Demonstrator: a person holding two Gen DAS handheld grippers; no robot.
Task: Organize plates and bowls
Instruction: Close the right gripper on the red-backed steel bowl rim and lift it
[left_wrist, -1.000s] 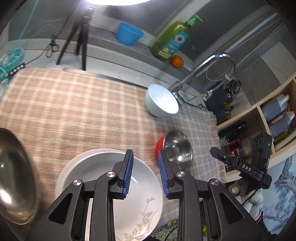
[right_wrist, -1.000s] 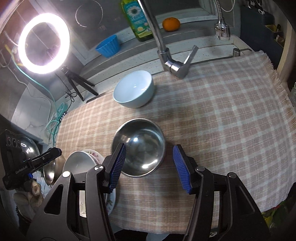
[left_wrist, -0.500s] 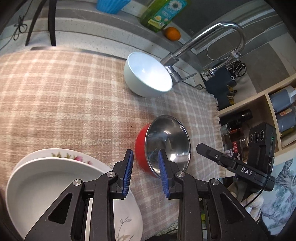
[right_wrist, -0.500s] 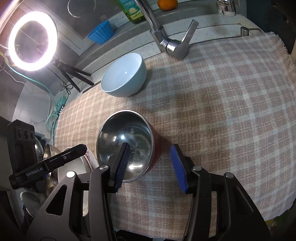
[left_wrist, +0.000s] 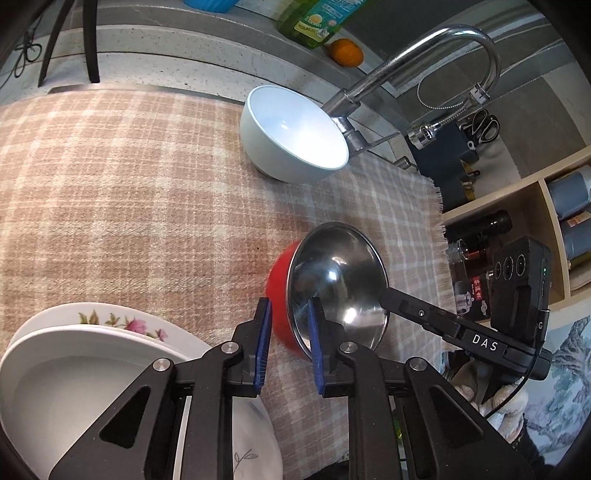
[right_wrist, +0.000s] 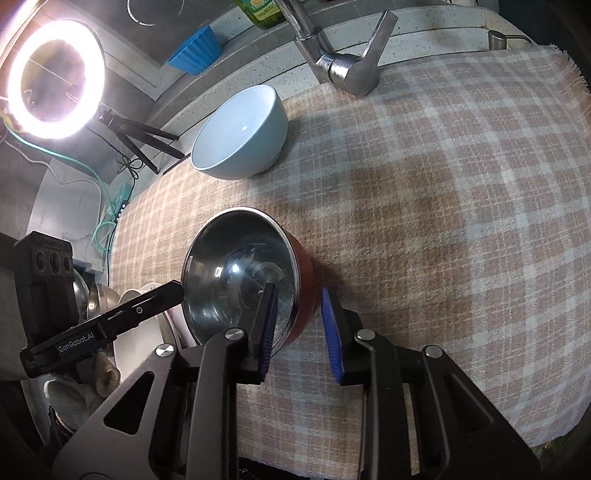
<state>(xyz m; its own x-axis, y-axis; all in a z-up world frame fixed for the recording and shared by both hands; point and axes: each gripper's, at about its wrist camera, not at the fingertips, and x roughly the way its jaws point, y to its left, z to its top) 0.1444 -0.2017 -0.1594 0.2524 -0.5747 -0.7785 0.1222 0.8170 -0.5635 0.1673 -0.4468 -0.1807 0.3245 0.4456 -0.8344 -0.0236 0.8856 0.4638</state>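
Observation:
A steel bowl with a red outside (left_wrist: 332, 288) (right_wrist: 240, 280) stands on the checked cloth. My left gripper (left_wrist: 290, 328) is open, its jaws astride the bowl's near-left rim. My right gripper (right_wrist: 299, 325) is open, its jaws astride the bowl's right rim, one finger inside and one outside. A light blue bowl (left_wrist: 295, 133) (right_wrist: 240, 133) stands behind it by the faucet. Stacked white plates (left_wrist: 74, 369), one with a flower pattern, lie at the front left under my left gripper; they also show in the right wrist view (right_wrist: 140, 339).
A faucet (left_wrist: 424, 59) (right_wrist: 343, 62) rises at the back. A soap bottle (left_wrist: 317, 18), an orange (left_wrist: 346, 52) and a blue cup (right_wrist: 195, 55) sit on the ledge. A ring light on a tripod (right_wrist: 55, 79) stands at the left. Shelves with bottles (left_wrist: 569, 206) are at the right.
Both grippers have moved in on the steel bowl, from either side. The right gripper's jaws have narrowed around its rim. The left gripper moved right, off the plates.

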